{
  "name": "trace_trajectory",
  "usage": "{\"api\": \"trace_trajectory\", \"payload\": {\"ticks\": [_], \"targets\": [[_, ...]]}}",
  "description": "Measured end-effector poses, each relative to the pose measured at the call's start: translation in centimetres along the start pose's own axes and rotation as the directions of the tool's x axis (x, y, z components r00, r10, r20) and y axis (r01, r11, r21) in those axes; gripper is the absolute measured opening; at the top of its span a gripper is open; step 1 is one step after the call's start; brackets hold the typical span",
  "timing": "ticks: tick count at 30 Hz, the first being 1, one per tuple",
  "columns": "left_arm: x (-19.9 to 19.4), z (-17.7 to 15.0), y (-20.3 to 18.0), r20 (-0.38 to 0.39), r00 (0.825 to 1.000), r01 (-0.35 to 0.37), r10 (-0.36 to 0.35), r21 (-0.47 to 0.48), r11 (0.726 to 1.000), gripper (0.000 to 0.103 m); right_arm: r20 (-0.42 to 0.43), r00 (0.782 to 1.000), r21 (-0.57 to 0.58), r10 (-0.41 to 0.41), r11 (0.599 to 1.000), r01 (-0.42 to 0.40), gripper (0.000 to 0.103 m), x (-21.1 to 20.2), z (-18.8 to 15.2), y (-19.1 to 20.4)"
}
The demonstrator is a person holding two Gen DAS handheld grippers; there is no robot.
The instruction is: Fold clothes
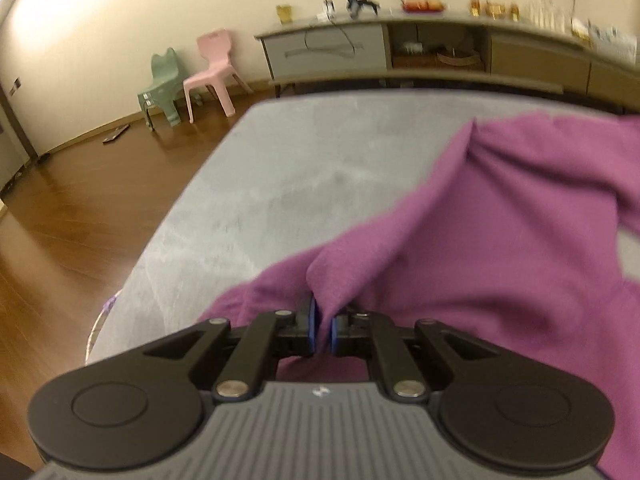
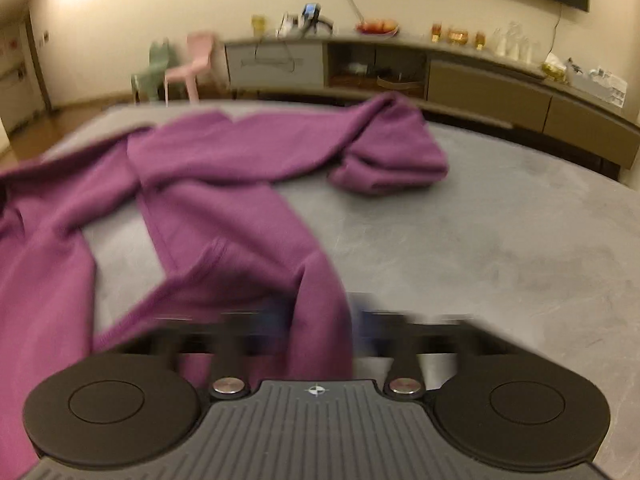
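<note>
A purple garment point(image 1: 500, 220) lies spread and rumpled on a grey table point(image 1: 280, 160). My left gripper point(image 1: 322, 330) is shut on a pinched fold at the garment's near left edge, and cloth rises in a ridge from the blue pads point(image 1: 312, 326). In the right wrist view the same garment point(image 2: 224, 160) stretches across the table point(image 2: 500, 240), with a bunched end point(image 2: 392, 152) at the far side. A strip of it runs down between the fingers of my right gripper point(image 2: 320, 320), which is blurred and looks shut on the cloth.
The table's left edge drops to a wooden floor point(image 1: 80, 220). Beyond it, a pink child's chair point(image 1: 214, 68) and a green one point(image 1: 160, 84) stand by the wall. A long sideboard point(image 1: 440, 52) with glasses and fruit runs behind the table.
</note>
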State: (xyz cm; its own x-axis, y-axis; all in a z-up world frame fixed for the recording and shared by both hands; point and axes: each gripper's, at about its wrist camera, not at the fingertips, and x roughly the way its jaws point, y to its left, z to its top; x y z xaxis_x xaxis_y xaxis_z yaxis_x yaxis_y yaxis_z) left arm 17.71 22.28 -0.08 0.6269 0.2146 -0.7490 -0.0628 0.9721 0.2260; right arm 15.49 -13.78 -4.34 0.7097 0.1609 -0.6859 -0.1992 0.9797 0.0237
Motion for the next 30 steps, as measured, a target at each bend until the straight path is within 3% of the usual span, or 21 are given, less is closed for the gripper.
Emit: {"api": "trace_trajectory", "payload": {"ticks": [3, 8, 11, 12, 13, 15, 17, 18, 20, 23, 26, 27, 29, 30], "targets": [[1.1, -1.1, 1.2, -0.038, 0.999, -0.017, 0.017, 0.003, 1.0, 0.007, 0.022, 0.999, 0.021, -0.049, 0.999, 0.049, 0.003, -2.8, -0.2, -0.3], [0.8, -1.5, 2.1, -0.036, 0.999, -0.013, 0.014, 0.018, 1.0, 0.009, 0.092, 0.977, 0.012, -0.191, 0.982, 0.191, 0.003, -12.5, -1.8, 0.2], [0.6, -1.6, 1.8, -0.028, 0.999, -0.037, 0.038, 0.049, 0.998, 0.009, 0.127, 0.971, 0.082, -0.204, 0.977, 0.195, 0.008, -17.0, -3.9, 0.3], [0.6, -1.6, 1.7, -0.025, 0.999, -0.044, 0.046, 0.06, 0.997, 0.009, 0.148, 0.973, 0.133, -0.179, 0.978, 0.159, 0.026, -17.6, -4.7, 0.0], [0.5, -1.6, 1.6, -0.022, 0.998, -0.052, 0.054, 0.07, 0.996, 0.009, 0.168, 0.972, 0.178, -0.163, 0.975, 0.133, 0.057, -17.4, -4.8, -0.2], [-0.2, -1.6, 1.5, -0.006, 0.999, -0.041, 0.041, 0.076, 0.996, 0.009, 0.183, 0.968, 0.182, -0.172, 0.973, 0.138, 0.079, -15.9, -3.9, 0.0], [-1.1, -1.7, 1.2, 0.005, 1.0, -0.015, 0.015, 0.079, 0.997, 0.009, 0.161, 0.974, 0.123, -0.16, 0.982, 0.141, 0.082, -13.2, -2.3, 0.8], [-1.5, -1.7, 1.1, 0.008, 1.0, -0.003, 0.002, 0.084, 0.996, 0.009, 0.12, 0.983, 0.079, -0.139, 0.988, 0.13, 0.087, -11.2, -1.4, 1.2], [-1.7, -2.0, 0.9, -0.002, 1.0, 0.029, -0.029, 0.106, 0.994, 0.01, 0.033, 0.994, -0.006, -0.101, 0.995, 0.101, 0.087, -7.2, 0.3, 2.1], [-1.8, -2.5, 0.7, -0.013, 0.999, 0.053, -0.052, 0.145, 0.988, 0.01, -0.072, 0.992, -0.077, -0.101, 0.993, 0.095, 0.079, -2.1, 0.7, 2.5], [-1.5, -3.1, 0.7, -0.029, 0.998, 0.065, -0.061, 0.184, 0.981, 0.01, -0.116, 0.993, -0.016, -0.029, 1.0, 0.027, 0.034, 0.0, 1.1, 1.2], [-1.1, -3.4, 0.8, -0.037, 0.998, 0.06, -0.054, 0.192, 0.979, 0.009, -0.123, 0.992, -0.022, -0.033, 0.999, 0.031, 0.002, -0.1, 1.2, 1.0], [-0.9, -3.8, 1.1, -0.027, 0.999, 0.044, -0.04, 0.211, 0.977, 0.009, -0.083, 0.991, -0.085, -0.107, 0.991, 0.1, 0.002, -1.4, 1.4, 0.7], [-0.8, -3.8, 1.3, -0.028, 0.999, 0.038, -0.033, 0.211, 0.977, 0.009, -0.036, 0.984, -0.062, -0.172, 0.984, 0.169, 0.002, -2.8, 1.7, -0.5]]}}
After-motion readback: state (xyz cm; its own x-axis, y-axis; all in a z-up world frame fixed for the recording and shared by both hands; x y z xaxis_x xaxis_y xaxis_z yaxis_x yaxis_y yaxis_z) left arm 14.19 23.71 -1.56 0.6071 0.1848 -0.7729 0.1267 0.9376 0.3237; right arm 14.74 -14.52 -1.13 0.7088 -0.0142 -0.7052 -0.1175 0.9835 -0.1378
